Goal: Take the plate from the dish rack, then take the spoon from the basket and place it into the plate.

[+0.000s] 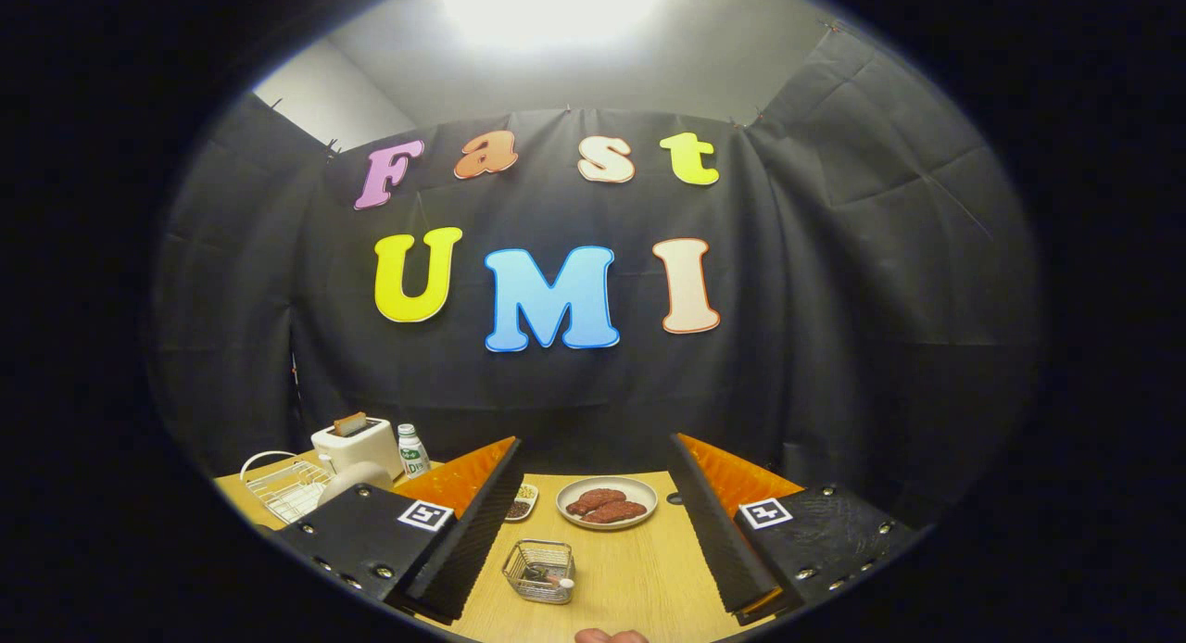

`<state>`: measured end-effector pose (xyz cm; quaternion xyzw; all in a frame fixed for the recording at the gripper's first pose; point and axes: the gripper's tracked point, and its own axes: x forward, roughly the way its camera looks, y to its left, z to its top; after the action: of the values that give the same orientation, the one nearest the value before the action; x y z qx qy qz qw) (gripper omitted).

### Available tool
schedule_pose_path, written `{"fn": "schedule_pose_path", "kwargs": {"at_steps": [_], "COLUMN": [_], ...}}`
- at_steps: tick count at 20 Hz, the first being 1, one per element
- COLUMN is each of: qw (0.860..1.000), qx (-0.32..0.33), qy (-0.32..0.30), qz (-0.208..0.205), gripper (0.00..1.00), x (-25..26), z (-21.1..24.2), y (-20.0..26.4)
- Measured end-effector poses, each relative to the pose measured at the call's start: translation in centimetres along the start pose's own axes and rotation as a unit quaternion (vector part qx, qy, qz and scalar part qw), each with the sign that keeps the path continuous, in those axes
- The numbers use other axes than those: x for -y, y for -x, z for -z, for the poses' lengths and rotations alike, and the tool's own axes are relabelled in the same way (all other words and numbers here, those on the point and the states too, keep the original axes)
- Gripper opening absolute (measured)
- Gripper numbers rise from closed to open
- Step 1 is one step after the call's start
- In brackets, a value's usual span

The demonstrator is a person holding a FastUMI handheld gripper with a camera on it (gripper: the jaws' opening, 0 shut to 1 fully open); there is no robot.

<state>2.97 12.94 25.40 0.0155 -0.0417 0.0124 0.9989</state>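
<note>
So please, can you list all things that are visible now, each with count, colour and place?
table: one, light wood, under everything.
wire basket: one, metal, between the fingers.
plate with brown food: one, pale, beyond the basket.
small dish: one, dark contents, beside that plate.
dish rack: one, white wire, far left.
toaster: one, white, behind the rack.
bottle: one, white cap, beside the toaster.
tongs: one, open, holding nothing, above the table.

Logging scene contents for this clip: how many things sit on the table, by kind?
Wire holders: 2, dish rack and basket
Dishes: 3, rack plate, plate of food, small dish
Toaster: 1
Bottle: 1
Total: 7
Gripper open, holding nothing.
</note>
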Motion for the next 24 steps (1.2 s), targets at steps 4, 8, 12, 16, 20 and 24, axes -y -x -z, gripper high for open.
{"fn": "schedule_pose_path", "kwargs": {"at_steps": [4,8,12,16,20,24], "qw": [0.999,0.996,0.987,0.972,0.947,0.920], "qx": [-0.039,-0.075,-0.139,-0.204,-0.285,-0.350], "qy": [0.000,-0.004,-0.024,-0.043,-0.072,-0.103], "qz": [-0.020,-0.056,-0.078,-0.106,-0.128,-0.142], "gripper": [0.97,0.97,0.97,0.97,0.97,0.97], "x": [-4.7,-9.5,-13.6,-16.9,-20.0,-22.5], "z": [0.0,0.5,2.3,4.4,7.0,9.2], "y": [-1.4,-2.8,-3.7,-4.3,-4.7,-5.7]}}
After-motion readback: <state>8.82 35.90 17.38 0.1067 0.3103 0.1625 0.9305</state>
